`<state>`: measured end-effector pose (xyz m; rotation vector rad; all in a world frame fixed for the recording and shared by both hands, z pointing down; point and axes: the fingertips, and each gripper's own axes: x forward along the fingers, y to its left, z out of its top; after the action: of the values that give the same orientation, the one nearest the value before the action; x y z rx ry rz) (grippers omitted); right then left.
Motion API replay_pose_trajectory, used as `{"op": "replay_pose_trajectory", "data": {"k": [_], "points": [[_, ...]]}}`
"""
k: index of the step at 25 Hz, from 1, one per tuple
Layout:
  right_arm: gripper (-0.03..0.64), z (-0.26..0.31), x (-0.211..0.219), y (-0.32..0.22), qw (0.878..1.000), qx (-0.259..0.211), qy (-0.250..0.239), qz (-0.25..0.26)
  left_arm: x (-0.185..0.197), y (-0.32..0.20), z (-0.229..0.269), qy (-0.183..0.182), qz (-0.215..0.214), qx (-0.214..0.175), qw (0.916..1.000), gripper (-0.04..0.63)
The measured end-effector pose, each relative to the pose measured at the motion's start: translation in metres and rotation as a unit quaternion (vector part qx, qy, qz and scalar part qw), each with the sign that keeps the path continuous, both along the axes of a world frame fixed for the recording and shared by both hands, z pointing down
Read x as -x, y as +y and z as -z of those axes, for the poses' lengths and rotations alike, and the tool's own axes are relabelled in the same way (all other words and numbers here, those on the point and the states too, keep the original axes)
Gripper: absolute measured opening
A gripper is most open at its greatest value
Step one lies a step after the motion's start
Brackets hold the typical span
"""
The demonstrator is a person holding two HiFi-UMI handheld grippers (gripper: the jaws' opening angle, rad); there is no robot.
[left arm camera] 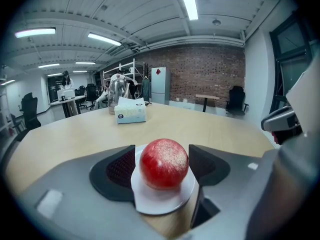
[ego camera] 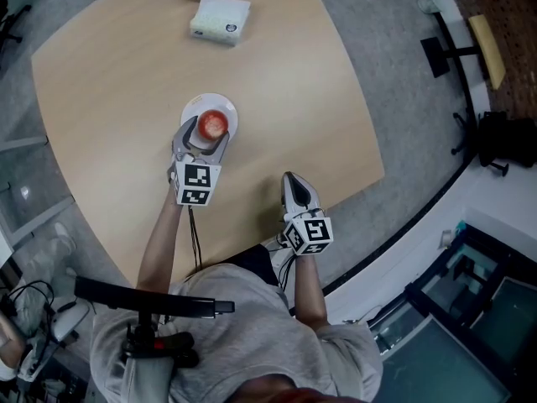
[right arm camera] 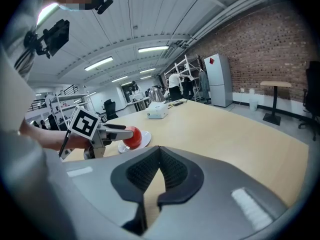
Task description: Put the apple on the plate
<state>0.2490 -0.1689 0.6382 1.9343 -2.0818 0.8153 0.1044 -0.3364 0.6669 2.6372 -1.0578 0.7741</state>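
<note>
Red, pale-speckled apple (left arm camera: 164,163) resting on a small round white plate (left arm camera: 160,203), roughly at its middle, with plate rim showing all round. Sits with the plate on a light wooden table (ego camera: 277,82), on the side nearer the person. Flanked by the left gripper (ego camera: 207,134), jaws spread just wider than the fruit, one dark ribbed pad on either side; a thin sliver of white plate visible between one pad and the apple's skin, no gap to make out at the other. Behind those jaws, the left marker cube (ego camera: 195,185), then a bare forearm running back to the person's grey shirt. Well apart to the right, near the table's closest edge, the right gripper (right arm camera: 160,154), pads pressed together at the tips with nothing between them, pointing out across the tabletop. Carries its own marker cube (ego camera: 309,232) above the hand. Farther out on the table, a white tissue box (ego camera: 220,18), and just beyond it a metal kettle (left arm camera: 116,91) among some cables. Around the table, grey carpet (ego camera: 403,99). In the background of the left gripper view, a brick wall (left arm camera: 200,76) with a pale fridge (left arm camera: 161,84) against it, strip lights on the ceiling, and desks and chairs off to the left.
</note>
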Motion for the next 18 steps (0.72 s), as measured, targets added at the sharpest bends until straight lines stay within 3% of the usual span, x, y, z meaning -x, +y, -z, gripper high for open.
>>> {"op": "replay_pose_trajectory", "data": {"k": [5, 18], "points": [[0.006, -0.006, 0.001, -0.003, 1.000, -0.007, 0.002, 0.006, -0.004, 0.000, 0.007, 0.035, -0.001, -0.011, 0.9993, 0.353], [0.006, 0.032, 0.025, 0.006, 0.999, -0.040, 0.002, 0.023, 0.031, 0.021, 0.065, 0.046, 0.024, -0.043, 0.9977, 0.278]]}}
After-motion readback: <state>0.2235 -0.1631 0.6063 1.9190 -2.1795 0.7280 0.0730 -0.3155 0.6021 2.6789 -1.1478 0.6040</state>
